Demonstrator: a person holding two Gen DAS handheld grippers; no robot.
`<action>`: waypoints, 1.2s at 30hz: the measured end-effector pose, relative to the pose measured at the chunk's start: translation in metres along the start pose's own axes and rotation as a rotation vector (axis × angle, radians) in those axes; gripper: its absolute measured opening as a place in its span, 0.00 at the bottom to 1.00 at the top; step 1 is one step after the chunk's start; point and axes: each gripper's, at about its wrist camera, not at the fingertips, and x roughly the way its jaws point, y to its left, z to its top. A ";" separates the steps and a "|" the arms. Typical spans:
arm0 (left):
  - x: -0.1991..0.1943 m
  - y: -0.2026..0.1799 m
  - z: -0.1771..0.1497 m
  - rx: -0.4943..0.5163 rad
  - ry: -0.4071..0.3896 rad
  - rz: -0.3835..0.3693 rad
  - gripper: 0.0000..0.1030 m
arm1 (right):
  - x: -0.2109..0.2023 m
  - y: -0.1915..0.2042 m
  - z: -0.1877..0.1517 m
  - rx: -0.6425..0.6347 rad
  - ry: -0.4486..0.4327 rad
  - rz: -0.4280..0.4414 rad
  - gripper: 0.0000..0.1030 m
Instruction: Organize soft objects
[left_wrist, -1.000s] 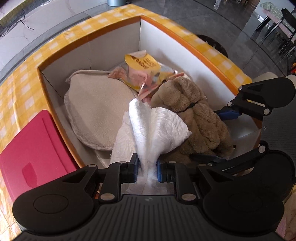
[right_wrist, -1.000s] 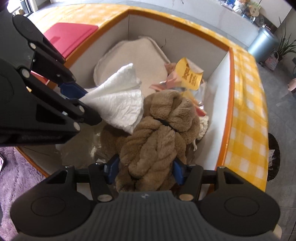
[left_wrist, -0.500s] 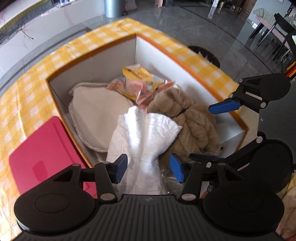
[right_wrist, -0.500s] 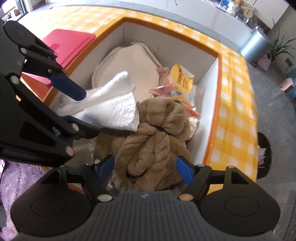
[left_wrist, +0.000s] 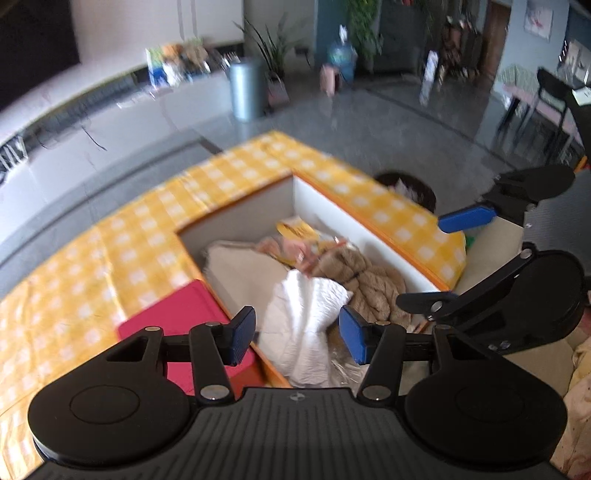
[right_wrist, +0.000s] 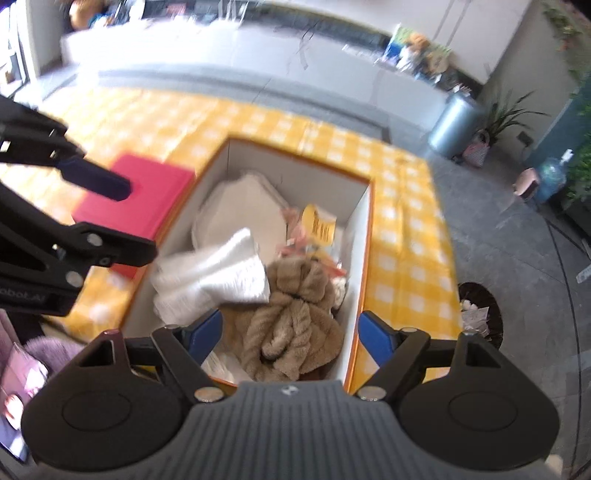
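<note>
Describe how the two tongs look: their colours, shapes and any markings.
Both tongs, left and right, look alike: black ribbed body with a small round emblem, two rounded black lobes, black linkage arms with silver rivets, and flat blue ribbed pads. No cables or sleeves show.

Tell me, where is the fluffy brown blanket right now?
The fluffy brown blanket lies inside the box, near its right wall in the right wrist view, with the white cloth overlapping its left side.

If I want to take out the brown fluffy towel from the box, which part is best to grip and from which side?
Probably grip the brown twisted towel across one thick rolled strand near its middle, coming from above. It lies bundled in the box, walled on its right, with the white cloth overlapping its left edge, so only the top is free.
</note>
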 end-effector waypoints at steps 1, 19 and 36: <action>-0.012 0.001 -0.004 -0.008 -0.029 0.006 0.59 | -0.009 0.002 0.000 0.016 -0.027 -0.005 0.77; -0.113 0.017 -0.119 -0.098 -0.418 0.360 0.67 | -0.082 0.091 -0.083 0.333 -0.402 -0.026 0.89; -0.097 0.023 -0.188 -0.273 -0.430 0.453 0.87 | -0.047 0.159 -0.127 0.331 -0.446 -0.130 0.89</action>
